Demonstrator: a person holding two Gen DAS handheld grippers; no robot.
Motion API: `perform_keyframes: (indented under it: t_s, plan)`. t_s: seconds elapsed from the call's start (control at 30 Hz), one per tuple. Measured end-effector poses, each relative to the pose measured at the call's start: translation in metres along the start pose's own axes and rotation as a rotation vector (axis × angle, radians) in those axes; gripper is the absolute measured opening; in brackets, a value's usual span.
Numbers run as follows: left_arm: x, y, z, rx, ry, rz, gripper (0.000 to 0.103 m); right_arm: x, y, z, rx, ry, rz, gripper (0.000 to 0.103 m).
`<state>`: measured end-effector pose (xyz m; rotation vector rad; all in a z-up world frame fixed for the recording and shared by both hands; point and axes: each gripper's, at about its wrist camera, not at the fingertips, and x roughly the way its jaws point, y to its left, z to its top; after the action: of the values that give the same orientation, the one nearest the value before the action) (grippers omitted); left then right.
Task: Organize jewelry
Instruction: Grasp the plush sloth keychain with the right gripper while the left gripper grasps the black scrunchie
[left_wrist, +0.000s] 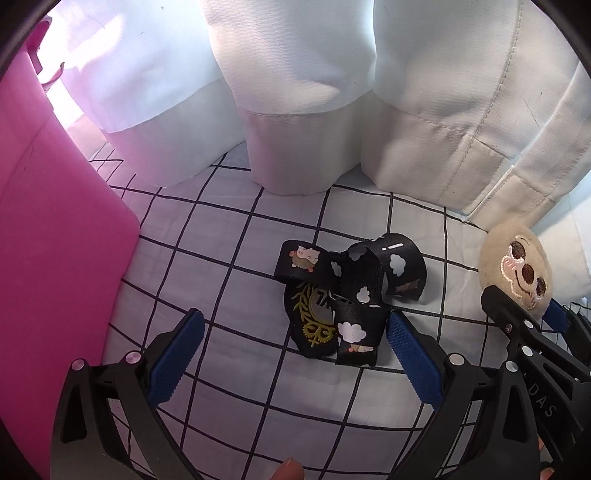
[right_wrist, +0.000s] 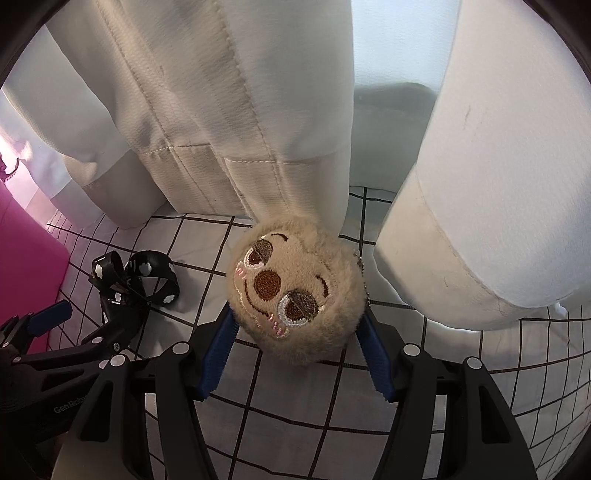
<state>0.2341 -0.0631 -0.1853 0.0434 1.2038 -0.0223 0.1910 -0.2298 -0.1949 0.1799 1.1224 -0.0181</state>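
Fingers of right gripper (right_wrist: 297, 350) clamp plush charm (right_wrist: 295, 291); left gripper (left_wrist: 295, 354) gapes wide over black strap (left_wrist: 351, 295).

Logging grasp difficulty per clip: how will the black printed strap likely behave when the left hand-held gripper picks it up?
The black printed strap lies folded in loose loops on the grid cloth, so it is probably floppy and will likely unfold and dangle. It looks thin and woven, so probably light. The left hand-held gripper is open around its near end; pinching one layer may leave the rest trailing.
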Motion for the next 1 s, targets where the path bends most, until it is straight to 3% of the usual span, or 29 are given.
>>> perform_keyframes:
  t_s: [0.3,0.53,0.7,0.8,0.93,1.0]
  plan:
    - [0.022,-0.003,0.017,-0.024,0.023,0.009,0.098,0.008,0.000,0.011,-0.009,-0.021,-0.021,0.061]
    - [0.034,-0.008,0.031,-0.022,0.022,-0.027,0.097,0.010,0.004,0.014,-0.018,-0.041,-0.013,0.060]
    - [0.024,0.002,0.019,-0.013,-0.007,-0.040,0.093,0.008,0.013,0.005,-0.034,-0.045,-0.015,0.052]
    - [0.019,0.004,0.013,-0.018,-0.018,-0.041,0.081,0.004,0.014,-0.002,-0.036,-0.048,-0.012,0.050]
    - [0.009,0.014,0.009,-0.035,-0.023,-0.042,0.052,0.002,0.012,-0.005,-0.037,-0.055,-0.012,0.048]
    - [0.006,0.022,0.007,-0.062,-0.017,-0.072,0.051,-0.001,0.014,-0.007,-0.039,-0.063,-0.014,0.047]
